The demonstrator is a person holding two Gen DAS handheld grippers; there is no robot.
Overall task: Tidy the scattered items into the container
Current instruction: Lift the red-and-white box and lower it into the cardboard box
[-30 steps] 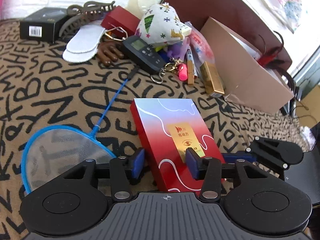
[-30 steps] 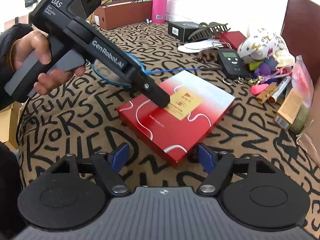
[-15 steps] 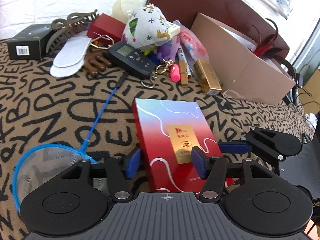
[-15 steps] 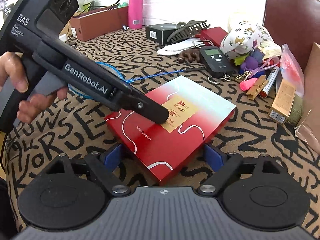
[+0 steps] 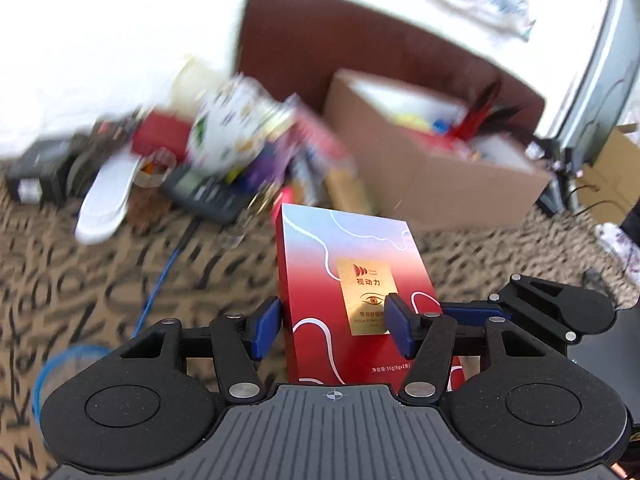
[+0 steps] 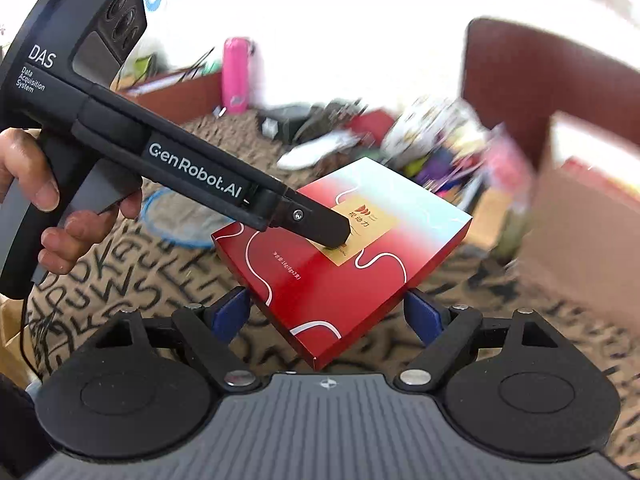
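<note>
**Two grippers lift red box toward carton**

Red box (image 6: 344, 252) is off the patterned cloth (image 5: 120, 264), tilted, one corner pointing at the right camera. Left gripper (image 5: 334, 330) clamps it: one pad (image 5: 266, 330) on the side edge, the other pad (image 5: 400, 330) on the top face near the gold label, so it grips across the box's thickness. Its jaws have just been closing a little, box between them. Right gripper (image 6: 328, 314) straddles the near corner, blue pads at the two edges. Contact looks likely, but I can't tell for sure whether it's squeezing or just cradling; jaws wide. Probably two-handed because the box is wide and flat and one pinch would let it swing. Open carton (image 5: 432, 168) sits just behind the box, likely the target. Clutter pile (image 5: 224, 148) near the carton, blurred. Blue net (image 6: 176, 220) lies on the cloth under the left gripper.
</note>
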